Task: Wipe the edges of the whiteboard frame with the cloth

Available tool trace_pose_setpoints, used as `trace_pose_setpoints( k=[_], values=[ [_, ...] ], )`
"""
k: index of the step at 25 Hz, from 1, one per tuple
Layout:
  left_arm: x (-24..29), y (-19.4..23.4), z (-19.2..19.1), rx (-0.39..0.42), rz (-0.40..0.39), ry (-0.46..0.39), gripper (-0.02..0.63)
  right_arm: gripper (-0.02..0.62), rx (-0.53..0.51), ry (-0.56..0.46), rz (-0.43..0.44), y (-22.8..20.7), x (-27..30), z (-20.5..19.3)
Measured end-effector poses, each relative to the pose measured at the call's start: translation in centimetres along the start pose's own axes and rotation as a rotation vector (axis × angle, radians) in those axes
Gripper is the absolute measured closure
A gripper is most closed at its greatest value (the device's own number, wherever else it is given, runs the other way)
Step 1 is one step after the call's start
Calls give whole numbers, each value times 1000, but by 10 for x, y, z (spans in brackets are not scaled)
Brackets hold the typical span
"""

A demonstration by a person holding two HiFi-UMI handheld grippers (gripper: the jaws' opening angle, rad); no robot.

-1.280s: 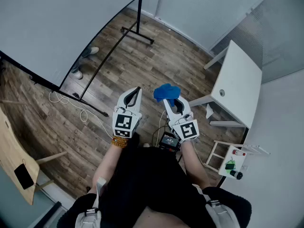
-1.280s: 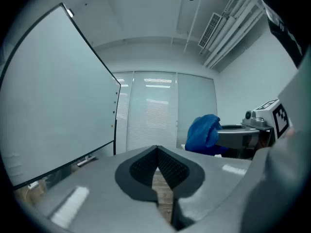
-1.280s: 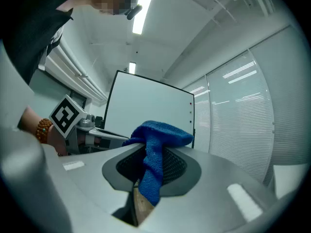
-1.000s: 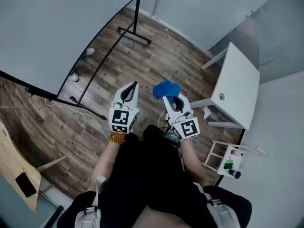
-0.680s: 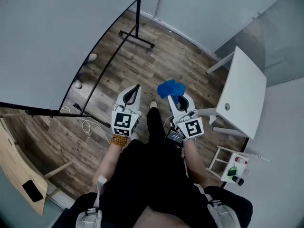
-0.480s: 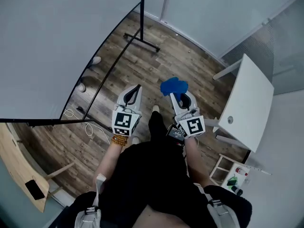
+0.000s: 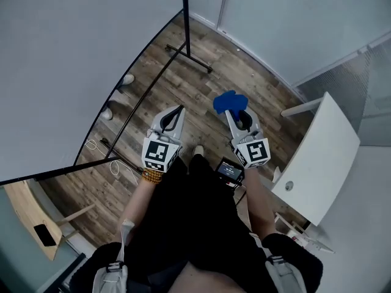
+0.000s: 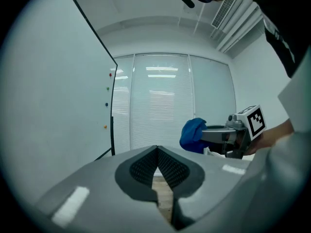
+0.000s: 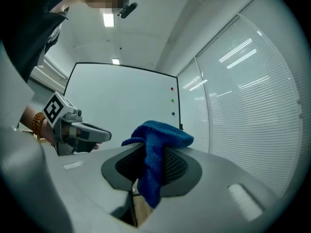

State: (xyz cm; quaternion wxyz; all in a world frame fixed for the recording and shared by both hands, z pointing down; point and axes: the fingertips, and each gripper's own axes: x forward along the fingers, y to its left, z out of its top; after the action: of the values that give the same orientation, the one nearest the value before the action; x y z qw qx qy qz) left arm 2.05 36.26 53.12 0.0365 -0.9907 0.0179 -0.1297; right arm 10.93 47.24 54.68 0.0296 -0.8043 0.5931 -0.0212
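A blue cloth (image 7: 229, 101) (image 9: 154, 149) (image 8: 193, 134) is pinched in my right gripper (image 7: 234, 111) (image 9: 151, 166), which is shut on it and held at chest height. My left gripper (image 7: 179, 112) (image 8: 158, 160) is shut with nothing in it, level with the right one and a little to its left. The whiteboard (image 7: 67, 60) (image 9: 121, 106) fills the upper left of the head view; its black frame edge (image 7: 131, 81) runs diagonally, well to the left of both grippers. In the right gripper view the board stands ahead with its black right edge (image 9: 179, 101) upright.
The whiteboard stand's black foot bar (image 7: 189, 57) and leg (image 7: 122, 154) rest on the wooden floor. A white cable (image 7: 113, 166) lies near the leg. A white table (image 7: 327, 163) stands at the right, a wooden desk (image 7: 33, 218) at the lower left. Blinds (image 8: 160, 101) cover the far window.
The person has walked forward; both grippers have shifted up and right in view, the white table has slid to the right edge, and the whiteboard fills more of the left.
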Motion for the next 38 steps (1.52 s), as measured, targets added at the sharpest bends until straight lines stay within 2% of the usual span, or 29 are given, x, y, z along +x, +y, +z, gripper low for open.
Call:
trace_pose_setpoints(
  k=[4, 7, 14, 17, 21, 27, 29, 32, 34, 38],
  values=[
    [24, 50, 11, -61, 31, 8, 605, 486, -3, 65, 35, -15, 52, 5],
    [50, 87, 11, -77, 54, 0, 605, 486, -19, 89, 59, -33, 97, 1],
    [145, 167, 7, -119, 120, -29, 605, 486, -136, 142, 167, -96, 221, -3],
    [180, 207, 22, -120, 140, -50, 605, 486, -127, 153, 201, -122, 281, 7],
    [208, 248, 35, -118, 173, -68, 604, 486, -188, 182, 262, -145, 349, 11],
    [237, 285, 41, -122, 234, -41, 606, 486, -200, 246, 357, -183, 441, -11],
    [237, 307, 67, -136, 271, -33, 605, 486, -204, 283, 402, -190, 480, 4],
    [238, 369, 114, -190, 338, -18, 604, 486, -218, 354, 459, -192, 559, 33],
    [242, 406, 121, -229, 387, -7, 605, 486, -230, 390, 496, -192, 607, 25],
    [252, 429, 130, -315, 494, 7, 604, 486, -287, 475, 601, -202, 652, -5]
  ],
)
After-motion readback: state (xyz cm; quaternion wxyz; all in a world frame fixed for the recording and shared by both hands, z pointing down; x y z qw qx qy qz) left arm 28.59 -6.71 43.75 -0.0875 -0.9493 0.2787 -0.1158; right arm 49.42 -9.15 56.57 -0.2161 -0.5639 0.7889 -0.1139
